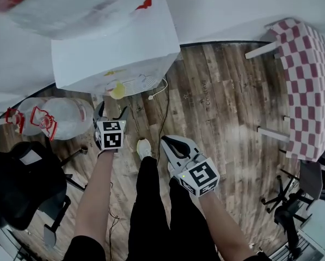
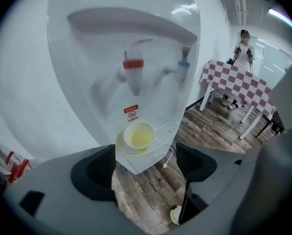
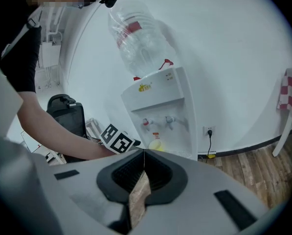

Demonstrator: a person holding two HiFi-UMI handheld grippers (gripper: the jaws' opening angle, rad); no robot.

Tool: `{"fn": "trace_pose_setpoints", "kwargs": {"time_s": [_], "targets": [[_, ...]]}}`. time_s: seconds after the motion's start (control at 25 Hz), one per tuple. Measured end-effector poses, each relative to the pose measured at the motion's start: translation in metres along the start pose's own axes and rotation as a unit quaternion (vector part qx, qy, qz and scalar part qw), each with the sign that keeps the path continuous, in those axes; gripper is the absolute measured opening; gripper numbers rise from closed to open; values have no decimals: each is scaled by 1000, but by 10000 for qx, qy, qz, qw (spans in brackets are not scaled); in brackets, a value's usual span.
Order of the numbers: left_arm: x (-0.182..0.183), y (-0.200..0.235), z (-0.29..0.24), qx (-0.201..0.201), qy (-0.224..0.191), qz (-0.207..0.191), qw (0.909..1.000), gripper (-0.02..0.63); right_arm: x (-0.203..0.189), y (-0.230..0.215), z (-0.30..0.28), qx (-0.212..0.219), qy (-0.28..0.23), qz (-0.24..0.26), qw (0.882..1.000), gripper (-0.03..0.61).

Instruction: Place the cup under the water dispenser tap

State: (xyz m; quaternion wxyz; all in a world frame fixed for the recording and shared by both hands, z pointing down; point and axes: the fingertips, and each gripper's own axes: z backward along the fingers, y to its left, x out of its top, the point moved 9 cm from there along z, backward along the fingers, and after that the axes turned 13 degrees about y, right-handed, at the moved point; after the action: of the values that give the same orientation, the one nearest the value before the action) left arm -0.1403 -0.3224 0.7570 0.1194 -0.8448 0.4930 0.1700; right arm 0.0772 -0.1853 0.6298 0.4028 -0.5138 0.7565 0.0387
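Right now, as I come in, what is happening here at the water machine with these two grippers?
A person holds a gripper in each hand, facing a tall white water dispenser. A small round yellow cup stands on its white slotted drip tray, below the red-capped tap. The left gripper hangs before the cup, jaws wide apart, nothing between them. The right gripper is shut and empty. The cup seems already placed.

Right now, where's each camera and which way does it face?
Head view: on head, steeply down at dispenser, floor; shows arms, legs, left claw, right claw.
Left gripper view: on left claw, facing taps, cup; open jaws show.
Right gripper view: on right claw, facing dispenser; shut jaws, left arm show.
All share the cup.
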Motion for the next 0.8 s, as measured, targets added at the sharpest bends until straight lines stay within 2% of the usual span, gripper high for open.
{"fn": "trace_pose_setpoints", "kwargs": {"time_s": [0.16, 0.2, 0.56, 0.68, 0.8], "targets": [[-11, -20, 47, -203, -88, 220, 9995, 387, 4, 12, 32, 94, -123, 119, 9998, 21], [-13, -26, 60, -212, -141, 272, 9993, 368, 4, 15, 41, 111, -150, 133, 9997, 21], [-24, -96, 190, -27, -740, 417, 9964, 88, -10, 37, 133, 244, -406, 230, 9986, 21], [-36, -125, 235, -56, -918, 589, 9940, 28, -26, 46, 168, 367, -411, 224, 9982, 21], [-53, -152, 278, -109, -1036, 761, 9916, 15, -44, 53, 196, 474, -390, 306, 9976, 21]]}}
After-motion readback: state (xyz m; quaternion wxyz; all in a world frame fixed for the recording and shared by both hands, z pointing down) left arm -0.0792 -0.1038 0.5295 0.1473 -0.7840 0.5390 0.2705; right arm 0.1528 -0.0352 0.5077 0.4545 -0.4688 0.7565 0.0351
